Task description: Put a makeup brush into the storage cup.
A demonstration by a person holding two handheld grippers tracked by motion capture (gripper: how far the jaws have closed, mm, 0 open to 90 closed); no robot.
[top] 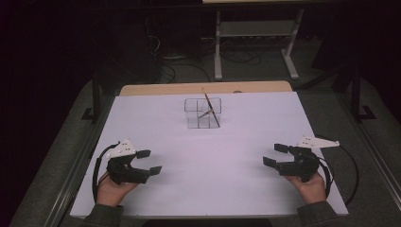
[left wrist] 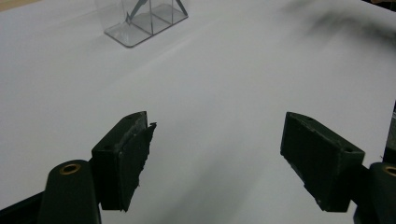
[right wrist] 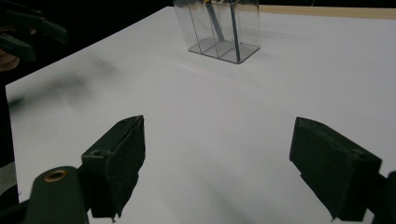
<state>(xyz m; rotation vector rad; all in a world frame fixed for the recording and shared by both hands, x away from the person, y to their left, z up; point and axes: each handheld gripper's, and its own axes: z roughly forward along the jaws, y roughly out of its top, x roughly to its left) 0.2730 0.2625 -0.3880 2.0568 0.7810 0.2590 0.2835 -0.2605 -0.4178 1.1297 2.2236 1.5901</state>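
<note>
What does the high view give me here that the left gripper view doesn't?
High view alone: both hands, the left gripper and right gripper seen from outside, each open and empty near the table's front edge, the floor, and the sticks' upper ends rising above the clear box.

Left gripper view alone: a close look at its own fingers, wide apart with bare table between them, one pad's edge ragged.

Both: the white table, and the clear divided box with thin sticks leaning inside.

White table (top: 236,189); clear divided box (top: 203,113) standing far-centre.
</note>
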